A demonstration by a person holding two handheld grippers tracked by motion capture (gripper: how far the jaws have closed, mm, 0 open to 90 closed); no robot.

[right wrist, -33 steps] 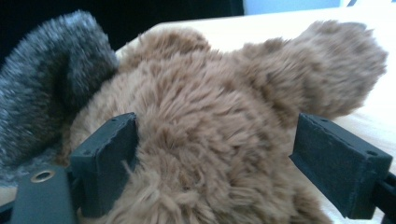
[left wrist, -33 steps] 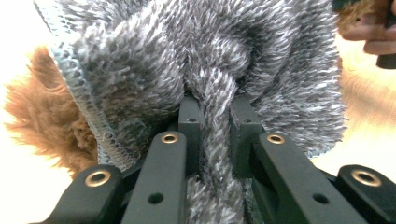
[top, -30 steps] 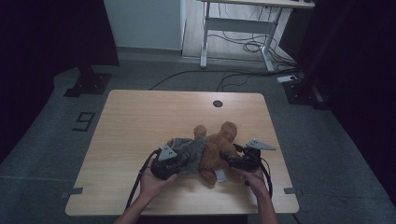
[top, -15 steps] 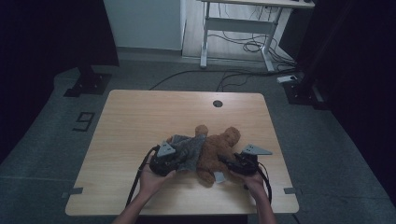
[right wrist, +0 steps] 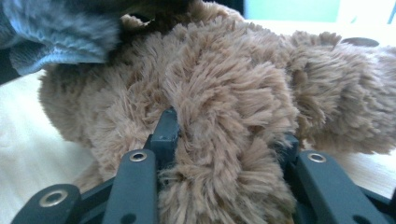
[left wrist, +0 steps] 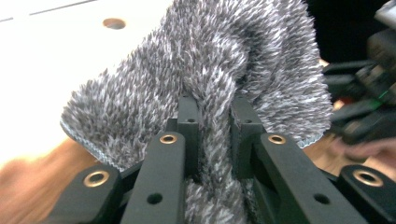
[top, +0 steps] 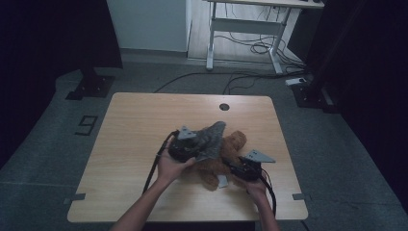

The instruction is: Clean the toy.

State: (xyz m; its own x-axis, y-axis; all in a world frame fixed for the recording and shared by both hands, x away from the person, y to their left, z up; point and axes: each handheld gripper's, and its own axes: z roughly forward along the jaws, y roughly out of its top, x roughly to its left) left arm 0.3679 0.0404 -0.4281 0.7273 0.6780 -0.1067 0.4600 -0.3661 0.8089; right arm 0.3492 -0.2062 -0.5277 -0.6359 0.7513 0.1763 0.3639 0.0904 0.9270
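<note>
right gripper (top: 230, 169) at 5 o'clock, jaws just closing, clamped in brown plush toy (top: 226, 154) mid-table | left gripper (top: 192, 144) at 7 o'clock, shut on grey fleece garment (top: 209, 137) | advice: anchor toy, peel garment slowly toward 12

Our left gripper (top: 188, 144) has gone up and away from us, toward the middle of the table (top: 144, 120). It pulls the fuzzy grey cloth (top: 209, 139) along, pinched tight between its jaws. A second ago the cloth lay flat over the brown teddy bear (top: 226, 156). Now one end is lifted and sticks up at a slant, so we see more of the bear's brown fur.

Our right gripper (top: 235, 169) has just been closing its jaws. A second ago they stood wide beside the bear. Now they squeeze a thick bit of its fur, and the bear has slid a little to the right.
</note>
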